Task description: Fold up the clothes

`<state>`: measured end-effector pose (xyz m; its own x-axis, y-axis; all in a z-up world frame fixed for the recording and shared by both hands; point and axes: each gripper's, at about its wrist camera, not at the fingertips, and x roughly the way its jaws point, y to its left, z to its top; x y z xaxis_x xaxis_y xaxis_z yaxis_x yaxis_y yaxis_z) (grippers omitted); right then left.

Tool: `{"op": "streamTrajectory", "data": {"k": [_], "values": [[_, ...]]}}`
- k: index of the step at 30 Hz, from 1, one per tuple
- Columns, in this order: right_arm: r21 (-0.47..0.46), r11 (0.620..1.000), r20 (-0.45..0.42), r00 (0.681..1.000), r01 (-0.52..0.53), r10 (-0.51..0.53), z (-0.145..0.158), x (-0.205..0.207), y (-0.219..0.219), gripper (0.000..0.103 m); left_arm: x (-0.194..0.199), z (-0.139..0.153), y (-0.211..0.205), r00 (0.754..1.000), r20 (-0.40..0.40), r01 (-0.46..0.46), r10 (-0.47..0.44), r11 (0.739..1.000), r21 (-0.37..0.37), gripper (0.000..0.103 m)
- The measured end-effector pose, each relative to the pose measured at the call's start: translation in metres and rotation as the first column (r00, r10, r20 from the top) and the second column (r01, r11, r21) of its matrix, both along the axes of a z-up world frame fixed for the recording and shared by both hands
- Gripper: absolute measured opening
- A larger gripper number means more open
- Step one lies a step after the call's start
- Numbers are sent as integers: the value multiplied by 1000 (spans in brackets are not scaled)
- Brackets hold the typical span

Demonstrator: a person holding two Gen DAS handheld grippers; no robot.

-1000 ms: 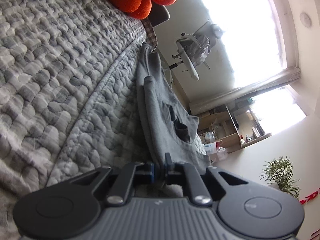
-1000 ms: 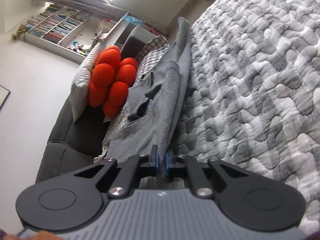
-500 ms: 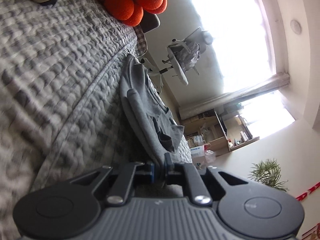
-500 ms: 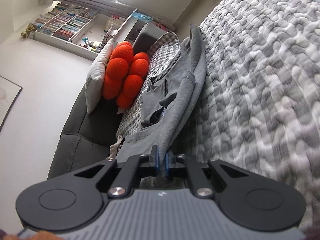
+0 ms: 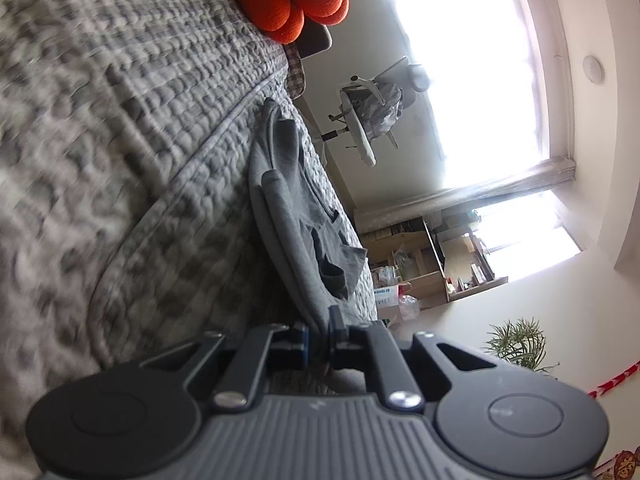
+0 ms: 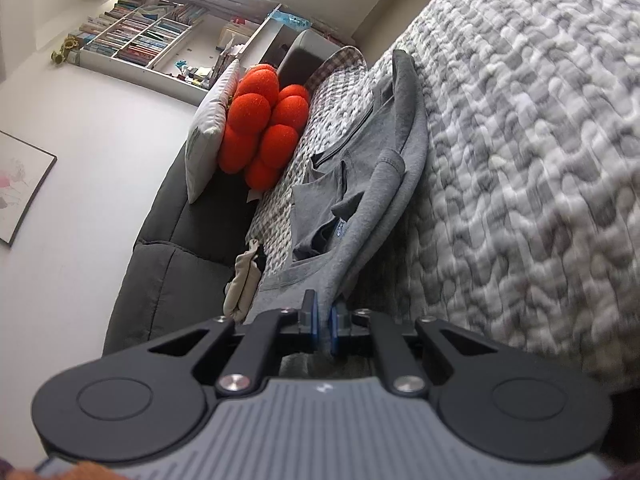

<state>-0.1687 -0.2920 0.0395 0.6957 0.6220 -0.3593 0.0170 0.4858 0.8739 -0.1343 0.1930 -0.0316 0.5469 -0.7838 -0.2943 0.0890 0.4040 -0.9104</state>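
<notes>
A grey T-shirt [image 5: 296, 216] lies partly folded on a grey quilted blanket [image 5: 120, 120], its sleeve turned in over the body. My left gripper [image 5: 318, 340] is shut on the shirt's near edge. In the right wrist view the same shirt [image 6: 360, 200] stretches away over the blanket [image 6: 520, 160], and my right gripper [image 6: 323, 328] is shut on its near edge. Both hold the edge slightly off the blanket.
An orange ball-cluster cushion [image 6: 260, 124] and a white pillow [image 6: 208, 132] rest on a dark grey sofa [image 6: 168, 264]. A beige cloth [image 6: 240, 284] lies by the blanket edge. An office chair [image 5: 372, 108], shelves [image 5: 420, 264] and a plant [image 5: 516, 344] stand beyond.
Both grippers have kept their grip and drawn the shirt's edge along the blanket; both views have swung, and the cushion and sofa show more in the right wrist view.
</notes>
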Motion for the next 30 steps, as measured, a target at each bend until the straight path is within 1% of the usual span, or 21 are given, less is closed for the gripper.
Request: {"op": "streamTrajectory", "data": {"k": [2, 5, 11, 17, 24, 30], "values": [[23, 1000, -14, 1000, 4, -4, -4, -2, -1, 8, -1, -2, 1, 1000, -21, -2, 1, 1000, -15, 8], [75, 997, -35, 999, 23, -21, -11, -3, -5, 8, 6, -2, 1, 999, -45, -17, 15, 998, -57, 8], [174, 982, -38, 997, 69, -63, -9, 14, -15, 9, 28, 17, -8, 999, -20, -29, 27, 994, -105, 8], [248, 963, -33, 994, 108, -103, -4, 38, -25, 9, 69, 33, -21, 999, -1, -50, 51, 989, -136, 8], [280, 949, -38, 989, 146, -141, -4, 80, -34, 9, 124, 38, -38, 996, -1, -84, 85, 987, -135, 9], [293, 941, -54, 985, 171, -162, -15, 114, -46, 10, 168, 31, -49, 994, -19, -108, 106, 989, -97, 9]]}}
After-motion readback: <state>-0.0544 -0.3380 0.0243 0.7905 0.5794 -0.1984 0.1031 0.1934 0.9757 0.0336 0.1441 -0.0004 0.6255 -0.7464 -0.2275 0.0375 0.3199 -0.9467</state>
